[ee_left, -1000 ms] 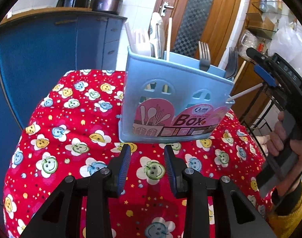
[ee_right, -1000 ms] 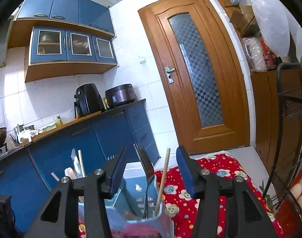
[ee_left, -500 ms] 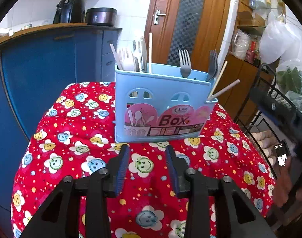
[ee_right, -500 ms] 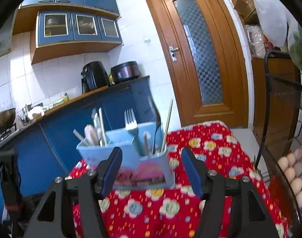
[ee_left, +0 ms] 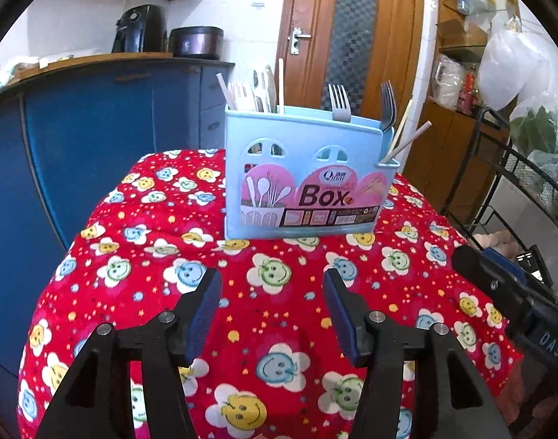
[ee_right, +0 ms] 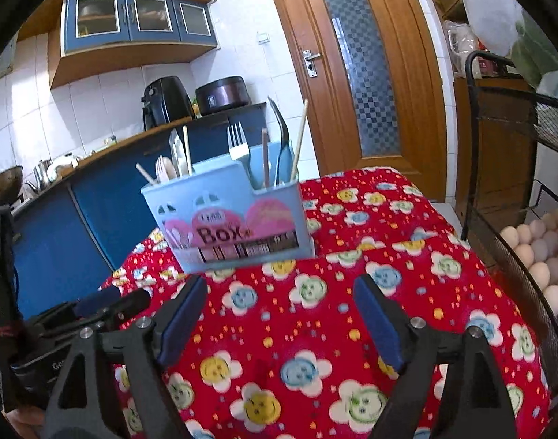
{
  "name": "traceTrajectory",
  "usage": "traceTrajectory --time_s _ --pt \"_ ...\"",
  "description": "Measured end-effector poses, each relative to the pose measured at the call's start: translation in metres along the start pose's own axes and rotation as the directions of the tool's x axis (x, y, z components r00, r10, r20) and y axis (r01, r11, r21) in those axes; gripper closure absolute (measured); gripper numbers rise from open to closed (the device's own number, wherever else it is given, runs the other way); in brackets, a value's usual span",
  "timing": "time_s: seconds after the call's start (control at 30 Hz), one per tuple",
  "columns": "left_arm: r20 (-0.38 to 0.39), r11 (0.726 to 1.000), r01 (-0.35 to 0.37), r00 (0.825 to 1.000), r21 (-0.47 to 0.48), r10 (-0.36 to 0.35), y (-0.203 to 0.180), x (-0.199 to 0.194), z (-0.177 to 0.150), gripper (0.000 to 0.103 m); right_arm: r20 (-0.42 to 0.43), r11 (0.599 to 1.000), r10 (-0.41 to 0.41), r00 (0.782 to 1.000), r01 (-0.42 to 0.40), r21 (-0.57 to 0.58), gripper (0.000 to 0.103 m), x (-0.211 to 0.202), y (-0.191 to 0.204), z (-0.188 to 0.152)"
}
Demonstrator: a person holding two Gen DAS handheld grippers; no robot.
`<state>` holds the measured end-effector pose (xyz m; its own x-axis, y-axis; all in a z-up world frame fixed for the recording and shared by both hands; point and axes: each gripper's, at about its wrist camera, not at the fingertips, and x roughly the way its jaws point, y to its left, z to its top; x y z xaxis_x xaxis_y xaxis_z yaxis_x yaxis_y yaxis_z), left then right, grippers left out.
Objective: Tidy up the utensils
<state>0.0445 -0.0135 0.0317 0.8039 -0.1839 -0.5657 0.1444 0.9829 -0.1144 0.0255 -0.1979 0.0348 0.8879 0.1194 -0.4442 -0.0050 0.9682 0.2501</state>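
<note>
A light blue utensil box (ee_left: 308, 179) labelled "Box" stands on the red flowered tablecloth (ee_left: 279, 292). It holds spoons (ee_left: 242, 95) at the left, forks (ee_left: 339, 104) in the middle and chopsticks (ee_left: 407, 142) at the right. The box also shows in the right wrist view (ee_right: 235, 219). My left gripper (ee_left: 271, 311) is open and empty, low over the cloth in front of the box. My right gripper (ee_right: 280, 318) is open and empty, also short of the box. The right gripper's body shows at the right edge of the left wrist view (ee_left: 513, 303).
Blue kitchen cabinets (ee_left: 96, 139) stand behind and left of the table. A wooden door (ee_left: 352, 36) is behind. A black wire rack (ee_right: 516, 219) with eggs (ee_right: 535, 248) stands close on the right. An air fryer (ee_left: 139, 29) and a pot sit on the counter.
Both grippers have drawn back from the box and dropped lower. The left jaws have opened wider. The right gripper no longer hovers over the box's chopstick end.
</note>
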Motion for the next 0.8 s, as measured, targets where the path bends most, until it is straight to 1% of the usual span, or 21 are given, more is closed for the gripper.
traceTrajectory --time_s 0.1,0.27,0.4,0.63,0.8 --pt "0.015 1.0 -0.019 1.0 0.001 0.019 0.0 -0.001 -0.009 0.044 -0.007 1.0 -0.01 1.0 0.009 -0.024 0.017 -0.001 0.002 -0.012" --pt "0.017 0.999 -0.034 0.999 -0.006 0.035 0.0 -0.001 -0.017 0.044 -0.004 0.997 -0.028 1.0 0.028 -0.074 0.017 -0.003 0.009 -0.023" --pt "0.012 0.999 -0.046 0.999 -0.005 0.046 0.0 0.0 -0.02 0.044 0.006 0.996 -0.039 0.999 0.04 -0.077 0.016 -0.004 0.01 -0.024" --pt "0.02 0.999 -0.052 0.998 0.0 0.052 0.0 -0.001 -0.022 0.044 -0.031 0.996 -0.063 0.998 0.06 -0.071 0.016 0.0 0.008 -0.032" --pt "0.025 0.998 -0.055 0.998 0.003 0.055 -0.001 -0.002 -0.021 0.044 -0.032 0.996 -0.067 0.997 0.065 -0.059 0.016 0.001 0.006 -0.033"
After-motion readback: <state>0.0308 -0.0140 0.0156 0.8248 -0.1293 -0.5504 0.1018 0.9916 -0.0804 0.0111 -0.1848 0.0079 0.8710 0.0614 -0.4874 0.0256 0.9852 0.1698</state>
